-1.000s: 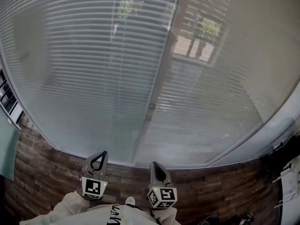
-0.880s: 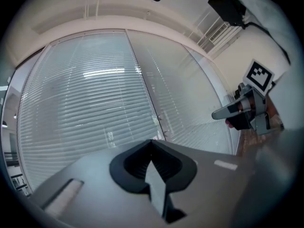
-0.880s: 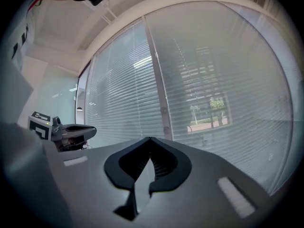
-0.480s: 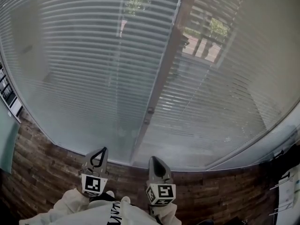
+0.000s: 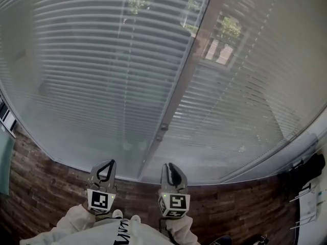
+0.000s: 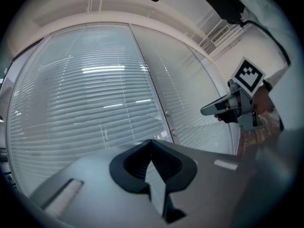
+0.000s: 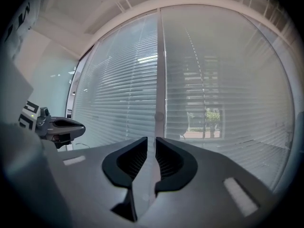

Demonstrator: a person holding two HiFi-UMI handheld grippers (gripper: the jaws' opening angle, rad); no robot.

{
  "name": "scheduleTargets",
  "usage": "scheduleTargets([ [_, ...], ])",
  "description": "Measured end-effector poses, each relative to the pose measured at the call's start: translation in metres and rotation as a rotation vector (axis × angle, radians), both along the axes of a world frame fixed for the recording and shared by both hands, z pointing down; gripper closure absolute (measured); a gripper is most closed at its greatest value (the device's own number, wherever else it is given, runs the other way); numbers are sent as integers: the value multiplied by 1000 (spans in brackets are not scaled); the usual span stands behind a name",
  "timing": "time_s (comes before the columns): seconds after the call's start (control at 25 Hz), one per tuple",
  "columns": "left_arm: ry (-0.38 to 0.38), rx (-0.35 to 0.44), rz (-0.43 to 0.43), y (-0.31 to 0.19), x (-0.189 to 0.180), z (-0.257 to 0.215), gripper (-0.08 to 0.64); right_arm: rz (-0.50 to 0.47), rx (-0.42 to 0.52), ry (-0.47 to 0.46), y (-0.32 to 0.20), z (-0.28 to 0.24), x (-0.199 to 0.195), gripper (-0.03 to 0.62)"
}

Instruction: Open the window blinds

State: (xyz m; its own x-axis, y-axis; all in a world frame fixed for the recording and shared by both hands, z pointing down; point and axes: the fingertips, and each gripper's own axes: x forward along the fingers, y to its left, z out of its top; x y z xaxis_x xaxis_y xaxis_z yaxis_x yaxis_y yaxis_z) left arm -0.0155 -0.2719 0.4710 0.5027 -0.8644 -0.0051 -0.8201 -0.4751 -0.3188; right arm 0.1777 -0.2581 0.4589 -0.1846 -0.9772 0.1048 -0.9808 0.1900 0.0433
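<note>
White slatted blinds hang down over a wide window in two panels, a left panel (image 5: 92,75) and a right panel (image 5: 250,101), split by a grey upright frame (image 5: 179,98) with a small knob (image 5: 164,127). The slats are tilted partly, and trees and a building show through. A thin cord (image 5: 127,80) hangs before the left panel, and a beaded chain (image 7: 199,65) before the right one. My left gripper (image 5: 106,167) (image 6: 152,141) points at the window, shut and empty. My right gripper (image 5: 171,170) (image 7: 152,139) has just been opening: a narrow slit, nothing between its jaws. Both are short of the blinds.
Dark wooden floor (image 5: 41,188) runs below the window's lower edge (image 5: 102,170). The person's white sleeves (image 5: 76,223) fill the bottom of the head view. A dark object (image 5: 306,170) and a white rack (image 5: 309,203) stand at the far right. Shelved things (image 5: 6,117) sit at the left edge.
Both grippers have shifted a little toward the window, and the blinds fill more of the head view. The right gripper's marker cube has rolled slightly.
</note>
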Motion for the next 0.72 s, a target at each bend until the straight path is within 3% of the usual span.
scheduleTargets([
  [0.32, 17, -18, 13, -9, -5, 7, 560, 34, 35, 302, -54, -24, -4, 482],
  [0.44, 12, -19, 18, -11, -5, 9, 560, 46, 22, 457, -72, -27, -7, 440],
  [0.64, 41, -26, 22, -12, -5, 5, 560, 89, 35, 788, -99, -33, -13, 422],
  [0.72, 44, -39, 26, -10, -5, 8, 560, 99, 30, 877, -108, -34, -13, 414],
])
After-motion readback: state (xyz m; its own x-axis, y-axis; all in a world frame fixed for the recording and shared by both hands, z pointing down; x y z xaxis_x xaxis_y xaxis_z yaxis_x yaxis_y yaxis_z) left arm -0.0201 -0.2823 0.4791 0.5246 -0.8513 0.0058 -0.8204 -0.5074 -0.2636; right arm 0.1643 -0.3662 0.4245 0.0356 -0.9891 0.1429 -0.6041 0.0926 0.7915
